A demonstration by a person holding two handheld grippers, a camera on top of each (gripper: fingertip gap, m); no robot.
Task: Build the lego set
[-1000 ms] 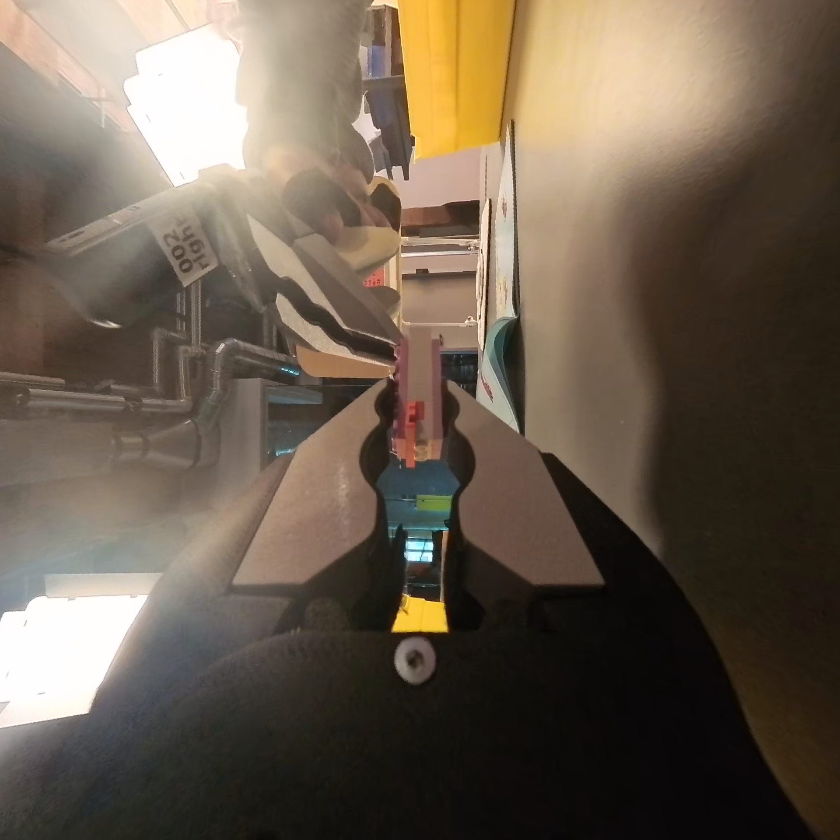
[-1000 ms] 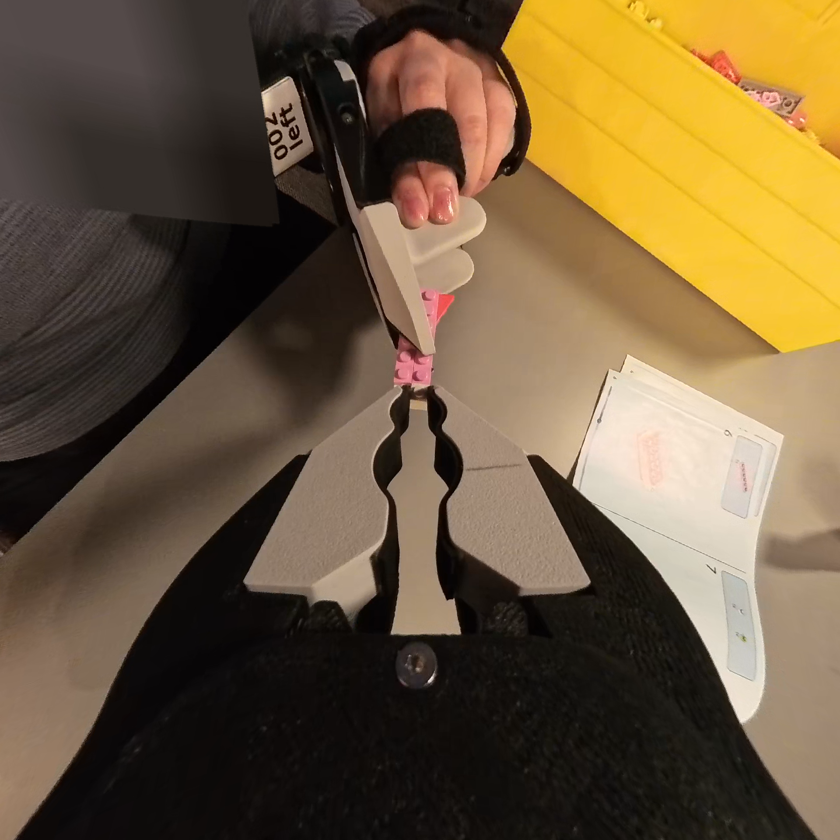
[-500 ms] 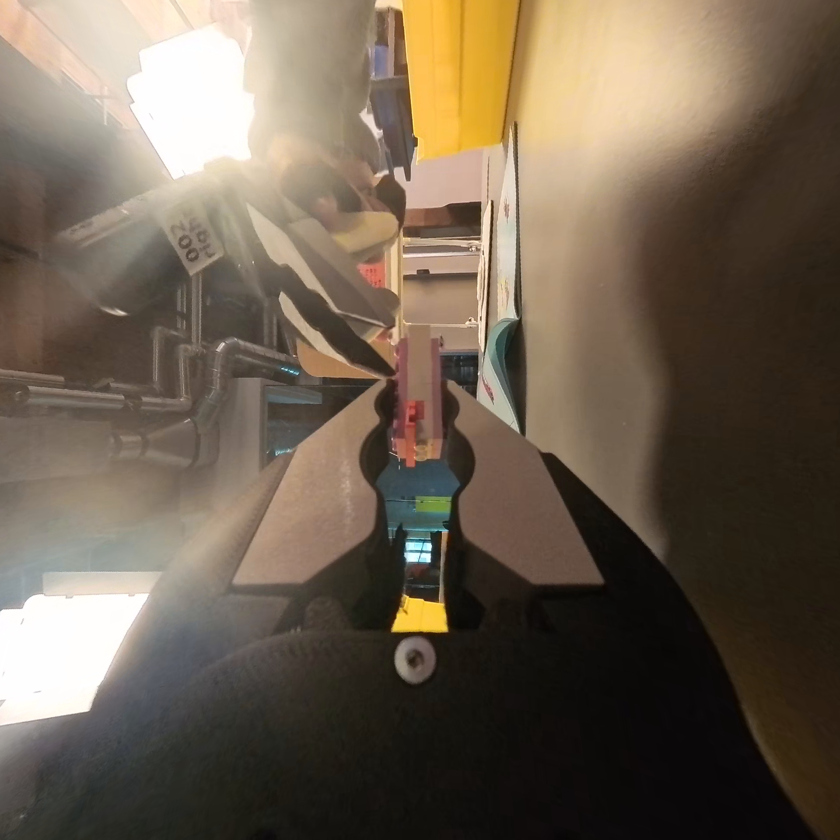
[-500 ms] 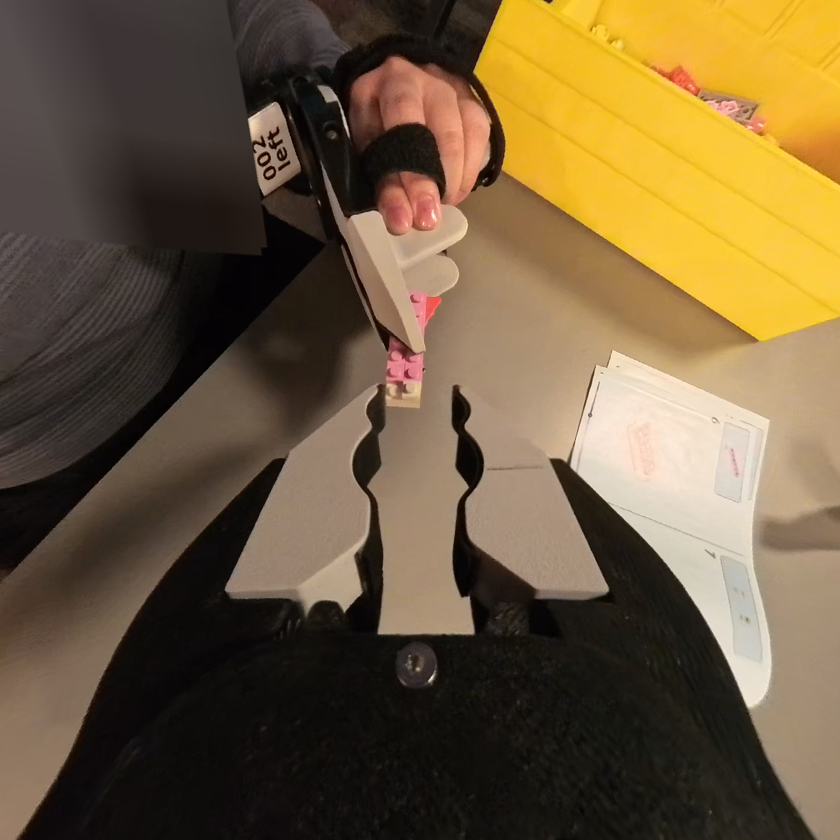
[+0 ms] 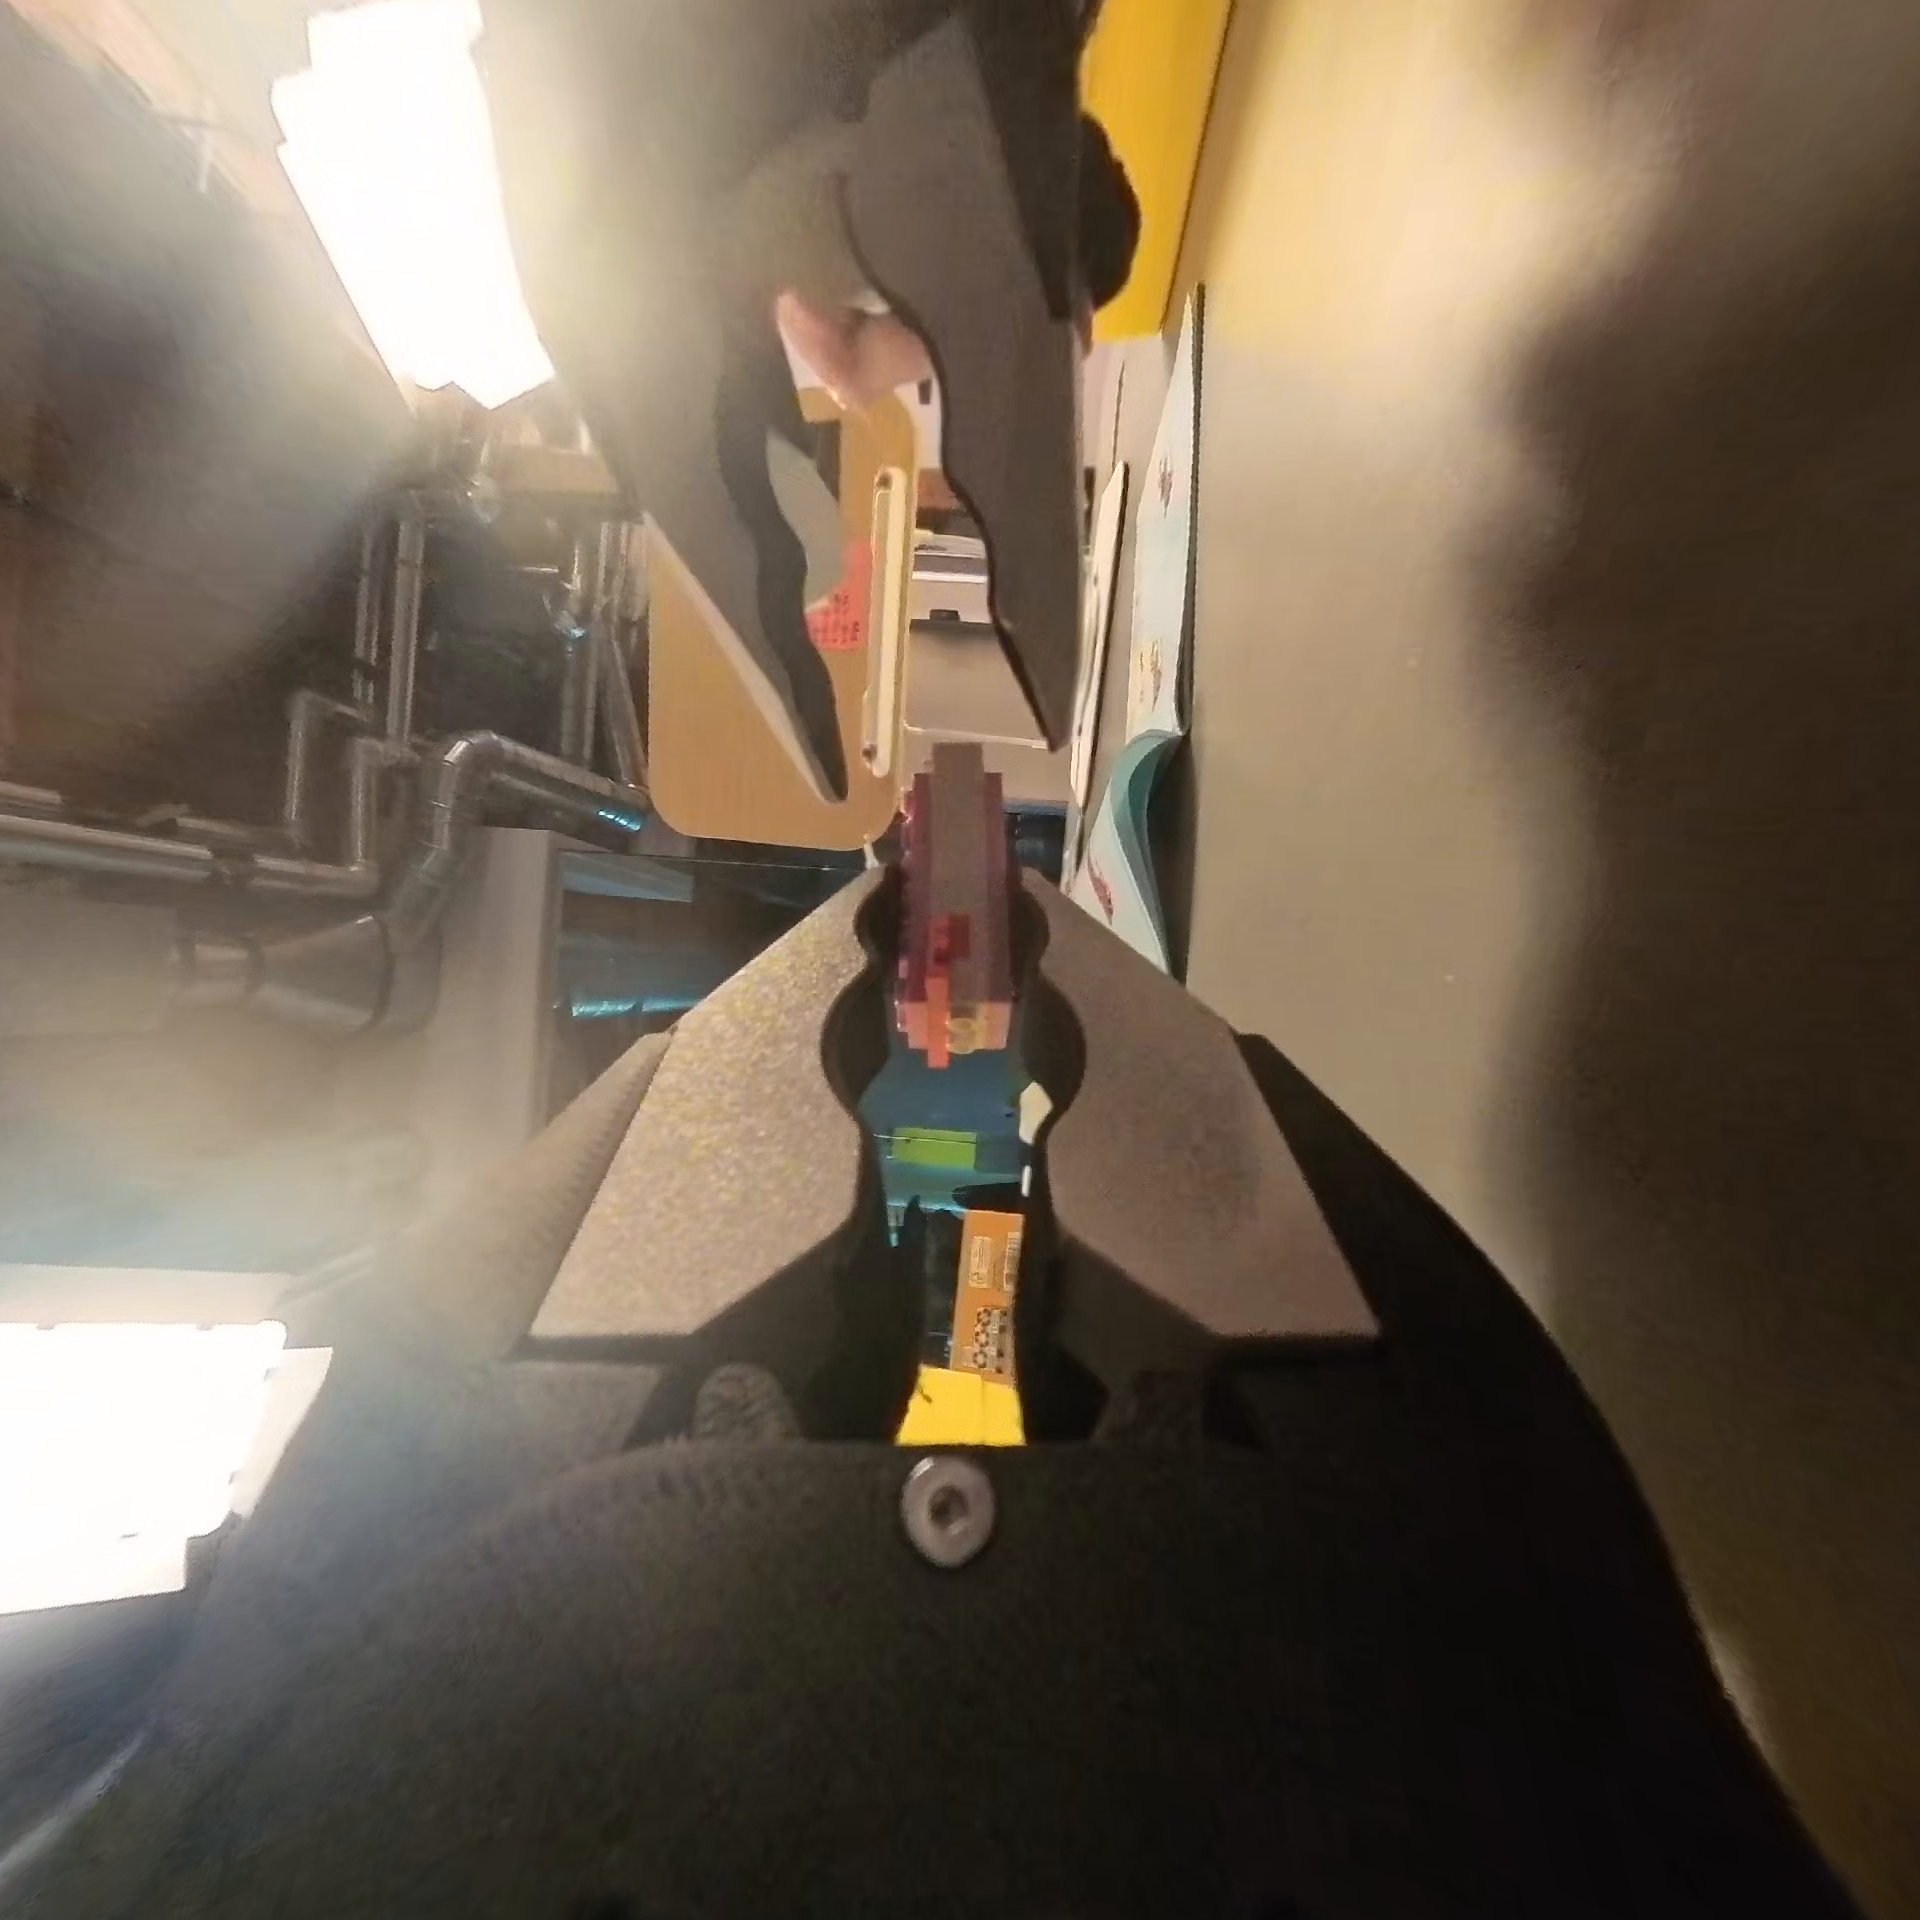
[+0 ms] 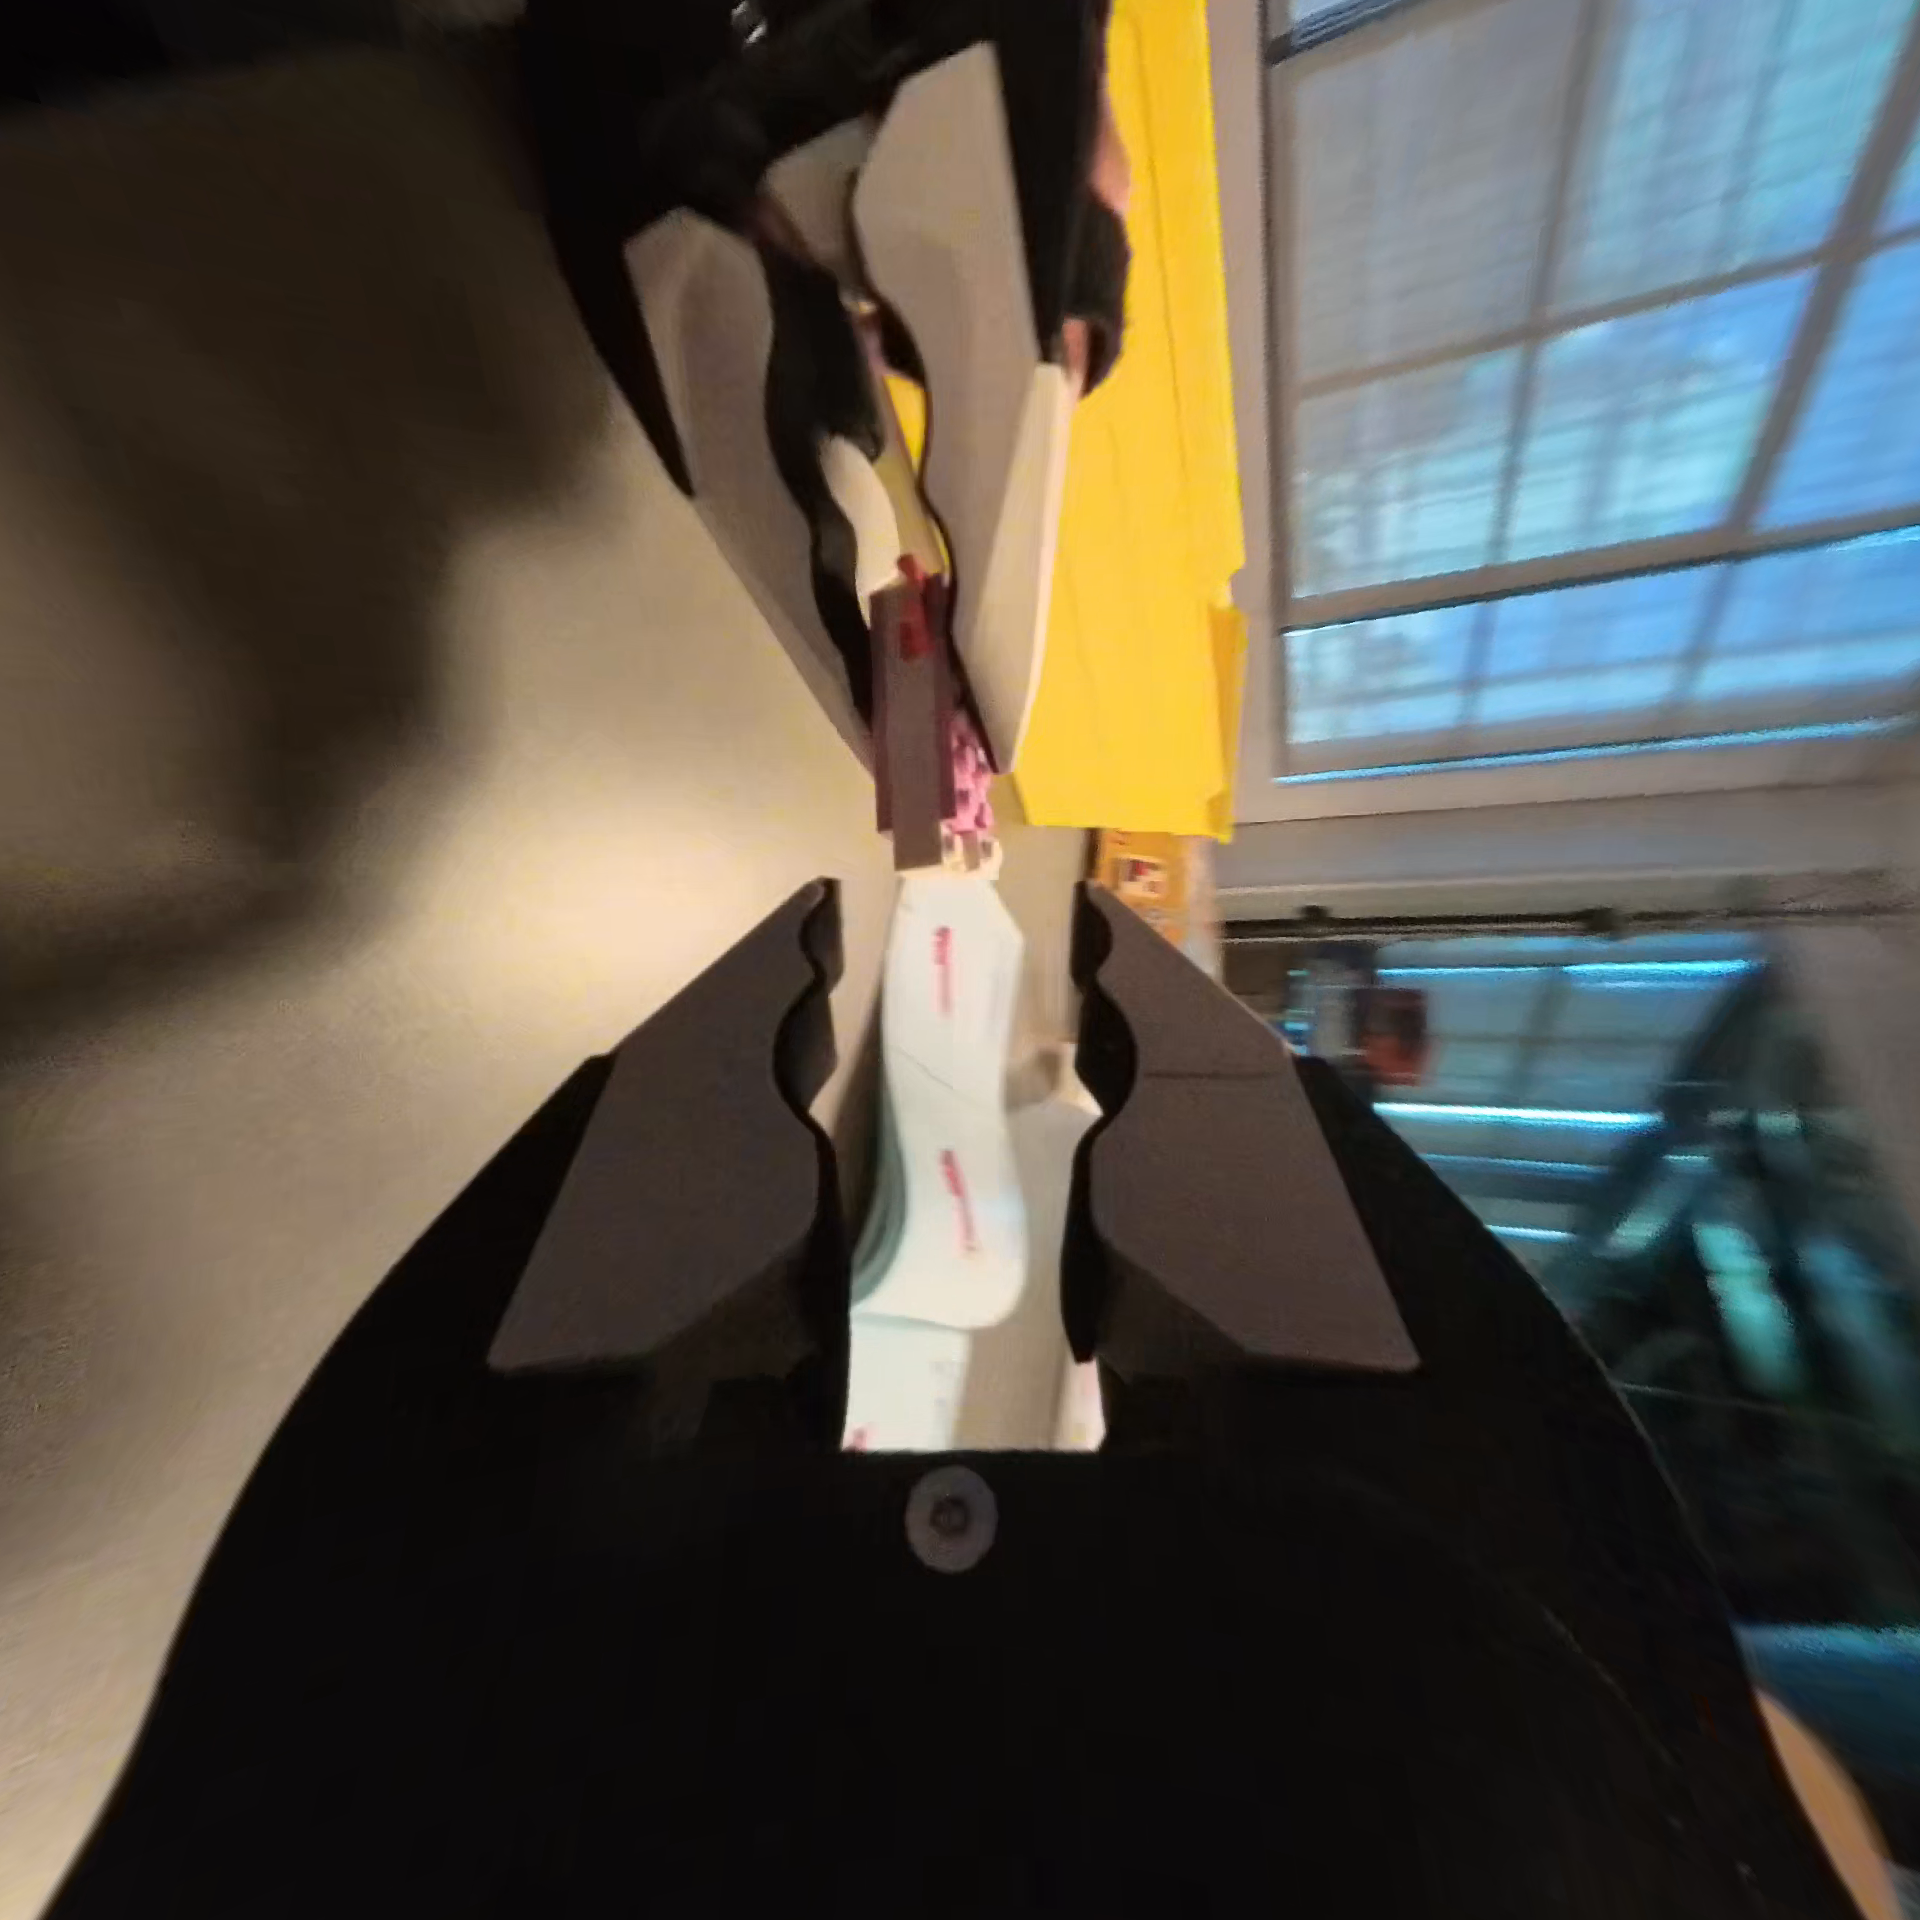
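- My left claw [image 5: 951, 914] is closed part-way on a small brick assembly [image 5: 954, 935]: pink and red plates with a grey plate along one side. Both fingers press its flanks, and its far end juts past my fingertips.
- My right claw [image 6: 954, 904] is spread wide with nothing between its fingers. Through the gap I see only the white instruction booklet [image 6: 951, 1091] lying on the table [image 6: 416, 831].
- The relation that matters: the brick assembly [image 6: 920, 727] sits straight ahead of my right claw, just beyond its tips and apart from them. Its long axis runs nearly in line with both claws, so the two point at each other, tip to tip.
- The free end facing my right claw carries a pale piece below the pink studs. Neither right finger touches it.
- In the left wrist view, my right claw [image 5: 940, 769] hangs open just past the grey plate's end, one tip on either side of it.
- Both views are rolled sideways, so the table stands like a wall. I judge both hands are turned onto their sides, held in the air off the table.
- A yellow bin [image 6: 1132, 520] stands behind the left claw, by a window [image 6: 1579, 364].
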